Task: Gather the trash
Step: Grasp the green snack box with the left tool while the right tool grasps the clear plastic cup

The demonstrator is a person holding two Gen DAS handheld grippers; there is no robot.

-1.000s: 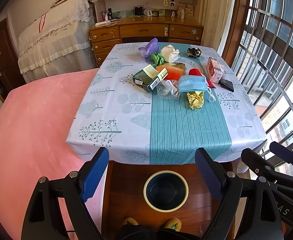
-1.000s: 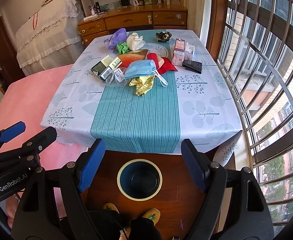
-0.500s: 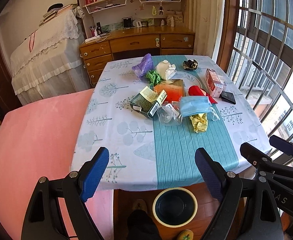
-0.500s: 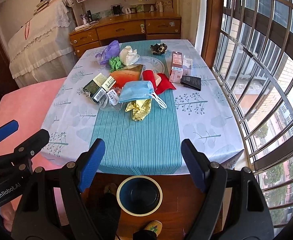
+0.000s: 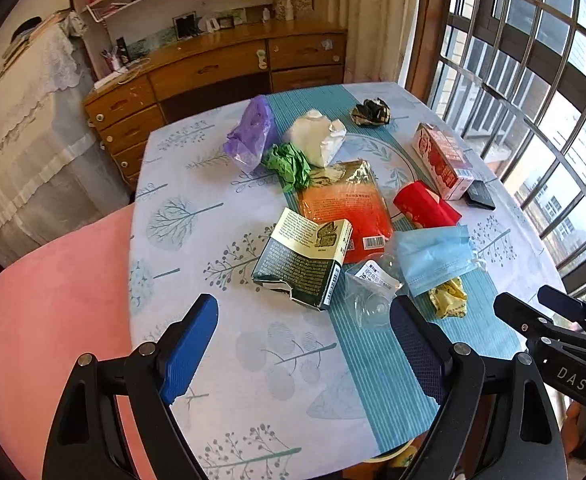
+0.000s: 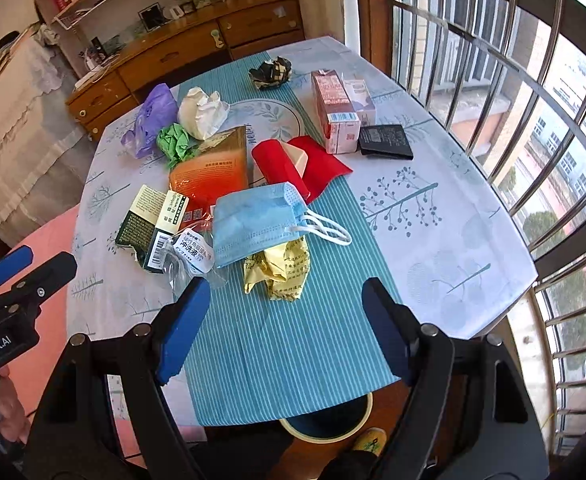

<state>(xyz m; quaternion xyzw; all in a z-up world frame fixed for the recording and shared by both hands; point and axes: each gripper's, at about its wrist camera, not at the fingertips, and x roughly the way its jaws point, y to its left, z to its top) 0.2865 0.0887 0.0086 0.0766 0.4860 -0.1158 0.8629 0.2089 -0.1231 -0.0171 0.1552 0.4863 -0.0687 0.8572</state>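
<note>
Crumpled trash [image 6: 229,184] clusters mid-table; bin [image 6: 329,420] stands below edge.

Grippers advanced over the table

Both open grippers, left [image 5: 309,336] and right [image 6: 283,312], rose and closed in on the trash; the bin [image 6: 327,420] slid to the bottom edge.

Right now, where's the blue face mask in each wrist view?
Left wrist: blue face mask right of centre, just beyond the right finger's tip.
Right wrist: blue face mask centre-left, above the tongs, ear loops trailing right.
Shared landmark: the yellow wrapper tucked under its near edge.
</note>
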